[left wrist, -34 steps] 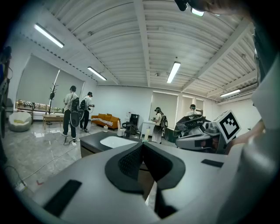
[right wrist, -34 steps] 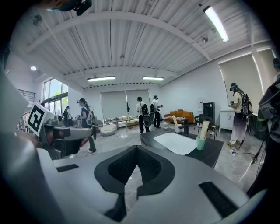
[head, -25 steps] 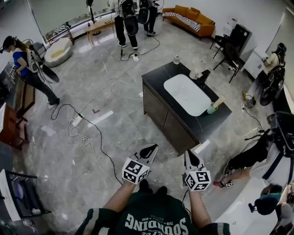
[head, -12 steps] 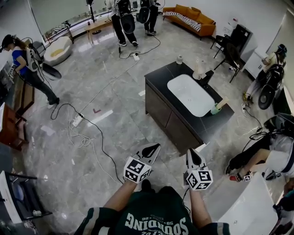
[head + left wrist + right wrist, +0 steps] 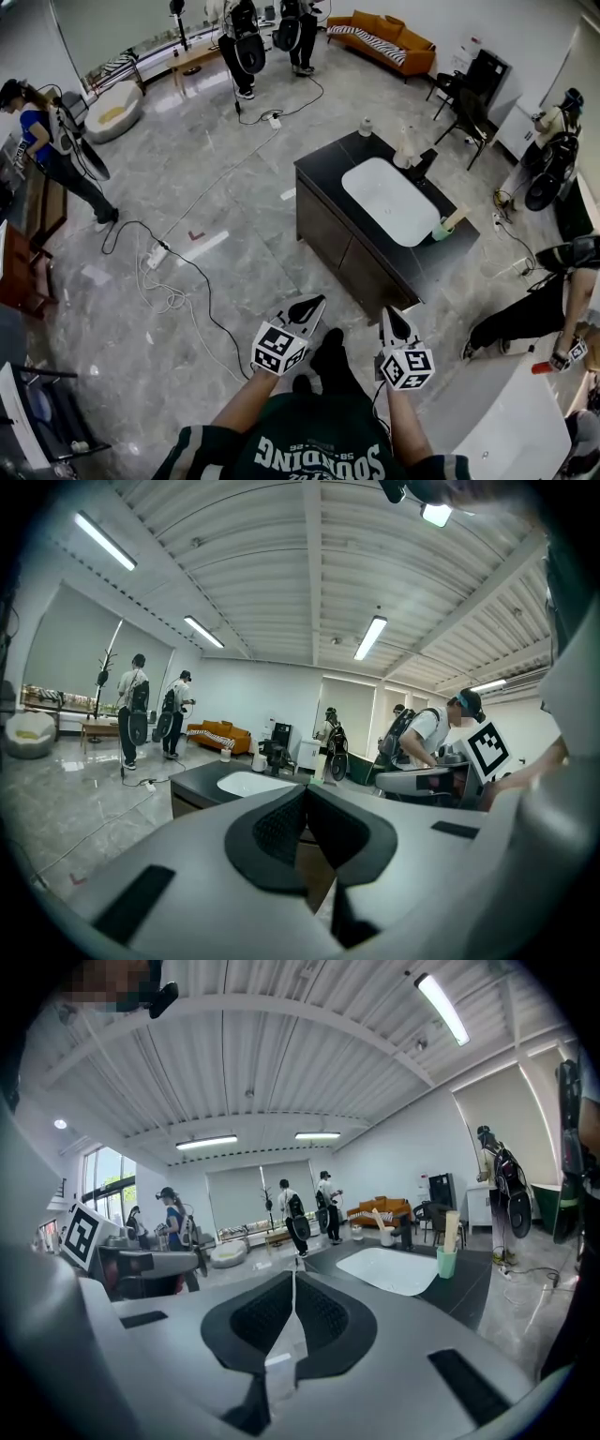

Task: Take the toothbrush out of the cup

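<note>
While both grippers hang low in front of the person, well short of the table (image 5: 323, 167), the toothbrush (image 5: 455, 217) stands in the green cup (image 5: 438, 229) near the table's right-hand edge, just beside the white basin (image 5: 386, 199). From where I stand, that is the relation that matters: the cup lies ahead and off to the right of both grippers, with open floor and the table's dark front between them.

The right gripper (image 5: 390, 319) is the nearer of the 2. In its own view the cup sits to the right of the line its jaws point along, on the near side of the basin. The toothbrush's long axis runs close to upright, with its free end above the cup's rim and leaning a little. I'd judge a grasp high on the handle and a lift along that axis would suit.

The left gripper (image 5: 311, 305) points more toward the table's left end. Its jaws are pressed together on nothing. The right gripper's jaws are likewise clenched and empty, so they must part before any grasp.
</note>
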